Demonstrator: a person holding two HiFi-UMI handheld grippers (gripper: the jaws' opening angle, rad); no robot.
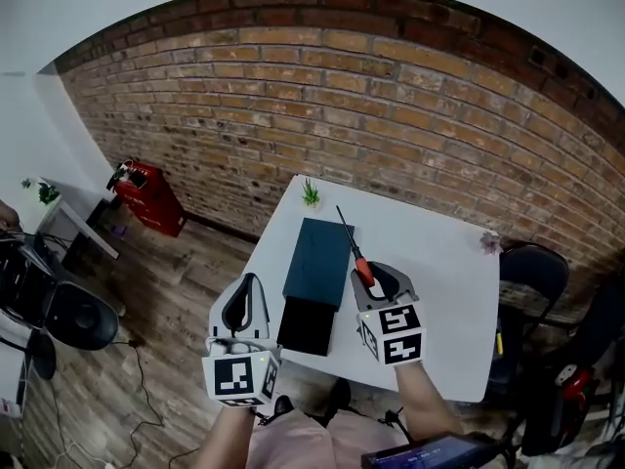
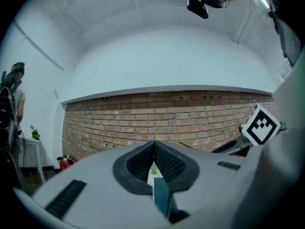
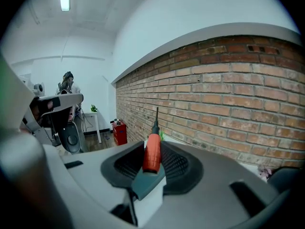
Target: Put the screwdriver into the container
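The screwdriver (image 1: pixel 362 270) has a red handle and a thin dark shaft that points away toward the brick wall. My right gripper (image 1: pixel 376 281) is shut on its handle (image 3: pixel 152 152), held over the white table (image 1: pixel 439 291) just right of the container. The container (image 1: pixel 318 260) is a dark teal box with a black part (image 1: pixel 307 325) at its near end. One teal corner (image 3: pixel 148 182) shows right under the handle. My left gripper (image 1: pixel 248 283) hangs left of the box beyond the table's edge, shut with nothing in it. Only a sliver of the box (image 2: pixel 162 198) shows past its jaws.
A small green plant (image 1: pixel 311 193) stands at the table's far edge and a small pale object (image 1: pixel 490 242) at its right edge. A red fire extinguisher (image 1: pixel 146 195) sits by the wall. A black chair (image 1: pixel 532 272) is right of the table, an office chair (image 1: pixel 73 311) to the left.
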